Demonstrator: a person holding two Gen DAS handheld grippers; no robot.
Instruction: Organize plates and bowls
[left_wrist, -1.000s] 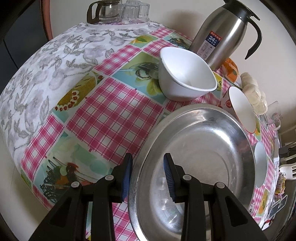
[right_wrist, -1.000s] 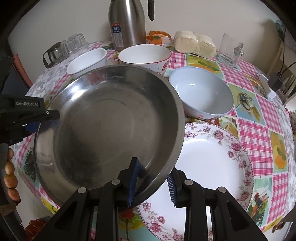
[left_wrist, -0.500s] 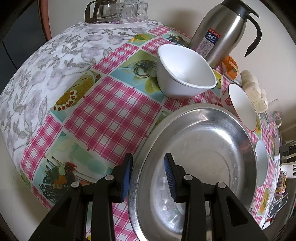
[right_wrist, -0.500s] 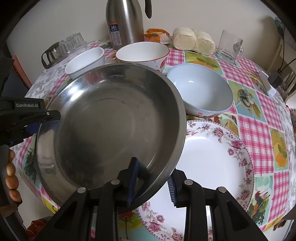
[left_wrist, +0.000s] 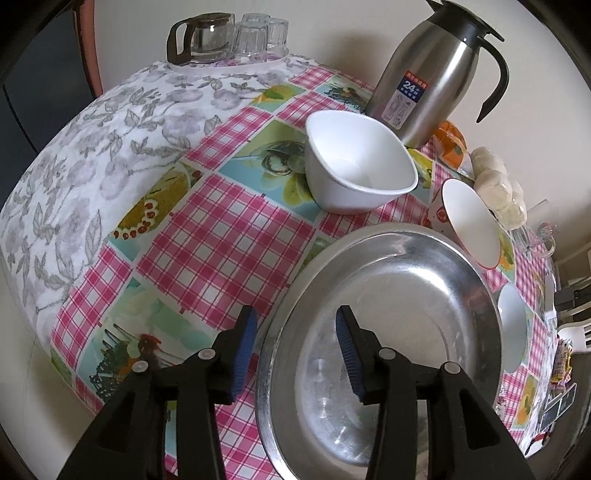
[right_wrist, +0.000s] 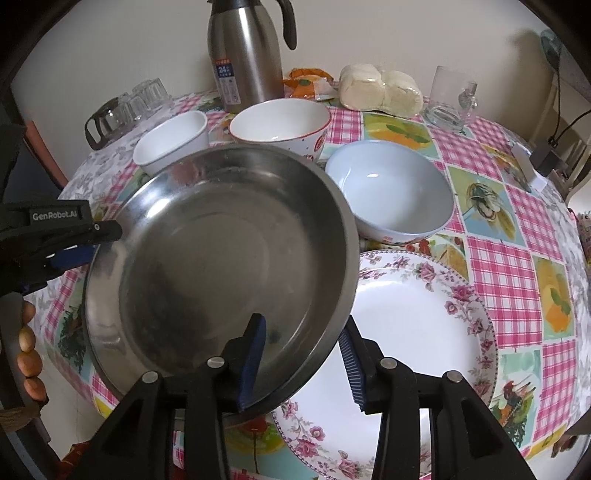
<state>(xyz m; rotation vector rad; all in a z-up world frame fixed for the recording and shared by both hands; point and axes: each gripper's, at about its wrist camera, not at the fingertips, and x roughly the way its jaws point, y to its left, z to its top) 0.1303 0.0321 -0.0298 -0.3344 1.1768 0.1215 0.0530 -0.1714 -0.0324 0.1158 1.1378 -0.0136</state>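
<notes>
Pointing steeply down at the bench (left_wrist: 221, 243), both grippers straddle opposite edges of the steel basin (right_wrist: 221, 266). The left gripper (left_wrist: 295, 350) has one blue ribbed pad outside the rim and one inside; its jaws have just been opening and stand released, the rim between them untouched. The right gripper (right_wrist: 306, 354) does the same at the basin's 5 o'clock edge: jaws just widened, clear of the metal on both sides. Seen from the right wrist, the left gripper's black body sits at 9 o'clock, a hand (right_wrist: 27, 350) below it.

The basin is round, shallow, dull brushed metal with a rolled lip; its right edge overlaps the floral plate (right_wrist: 417, 332), glossy white with a pink rose border. At 12 o'clock stand a white squarish bowl (right_wrist: 171, 142) and a red-trimmed round bowl (right_wrist: 280, 123); a pale blue bowl (right_wrist: 391, 195) lies at 2 o'clock. Behind them rises a steel thermos jug (right_wrist: 245, 55). The bench wears a slick cloth of pink check and fruit panels.
</notes>
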